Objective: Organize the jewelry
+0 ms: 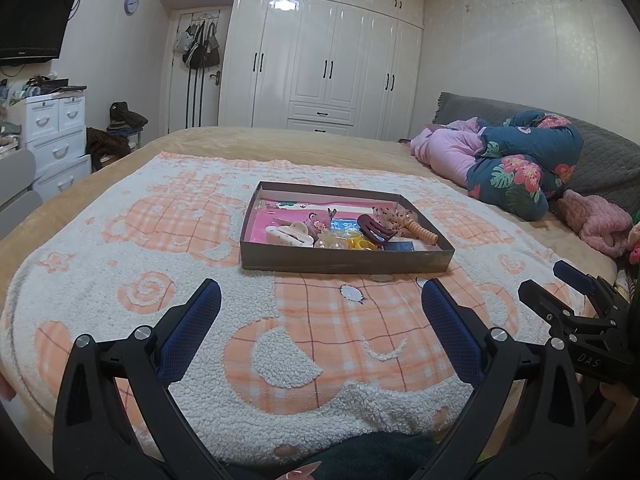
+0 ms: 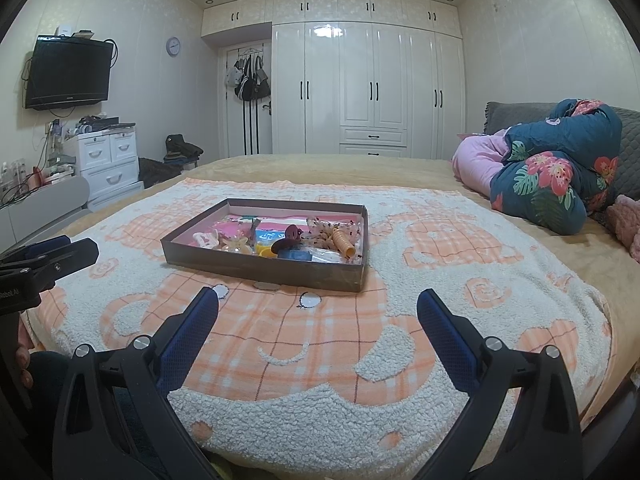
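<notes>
Jewelry box (image 1: 347, 259), a shallow dark tray, rests on the peach-and-white blanket (image 1: 200, 272) spread over the bed, straight ahead of both my tools and well beyond their tips. My left hand-held gripper (image 1: 320, 300) hangs above the blanket with its blue-padded fingers spread wide and nothing between them; from it the box lies ahead and a little to the right, its long side running across my line of reach. My right hand-held gripper (image 2: 318, 304) is likewise spread apart and empty; from it the box (image 2: 264, 270) lies ahead and a little to the left, turned so that its near right corner points toward me. I judge the two tools about equally far from the near wall, so neither holds a clear advantage for the tray as a whole. Contents crowd toward the side of the box nearer me: a cream claw clip (image 1: 290, 234) toward the left tool, a maroon claw clip (image 1: 376, 229) and an orange spiral hair tie (image 1: 420, 229) toward the right tool, with yellow pieces (image 1: 360, 243) between. A small pale disc (image 1: 382, 278) lies on the blanket just outside the near wall; what it is I cannot tell. Any reach must go forward and over that near wall, then down.
</notes>
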`<state>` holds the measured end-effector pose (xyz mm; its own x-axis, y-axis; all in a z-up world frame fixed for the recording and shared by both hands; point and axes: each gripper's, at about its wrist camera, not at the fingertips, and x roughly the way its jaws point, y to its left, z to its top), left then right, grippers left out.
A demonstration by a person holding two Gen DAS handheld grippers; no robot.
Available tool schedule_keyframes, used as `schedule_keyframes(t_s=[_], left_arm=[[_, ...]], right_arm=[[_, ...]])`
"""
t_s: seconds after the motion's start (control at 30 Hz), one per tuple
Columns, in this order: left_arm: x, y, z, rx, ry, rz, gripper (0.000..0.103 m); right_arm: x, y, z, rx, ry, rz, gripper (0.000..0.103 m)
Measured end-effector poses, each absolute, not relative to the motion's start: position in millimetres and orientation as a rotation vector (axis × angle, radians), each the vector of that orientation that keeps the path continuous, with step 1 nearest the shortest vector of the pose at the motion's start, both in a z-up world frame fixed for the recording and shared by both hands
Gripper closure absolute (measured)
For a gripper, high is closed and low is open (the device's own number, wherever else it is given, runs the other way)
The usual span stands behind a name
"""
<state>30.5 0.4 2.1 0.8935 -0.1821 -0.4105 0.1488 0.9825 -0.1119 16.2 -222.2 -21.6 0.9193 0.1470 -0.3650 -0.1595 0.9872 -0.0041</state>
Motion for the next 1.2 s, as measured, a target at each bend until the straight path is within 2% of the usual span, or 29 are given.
schedule_keyframes(t_s=[1.2], left_arm=[[35, -8, -8, -0.04, 0.468, -0.165, 0.011]], right_arm=[[18, -224, -25, -0.033, 0.384, 0.156, 0.006]])
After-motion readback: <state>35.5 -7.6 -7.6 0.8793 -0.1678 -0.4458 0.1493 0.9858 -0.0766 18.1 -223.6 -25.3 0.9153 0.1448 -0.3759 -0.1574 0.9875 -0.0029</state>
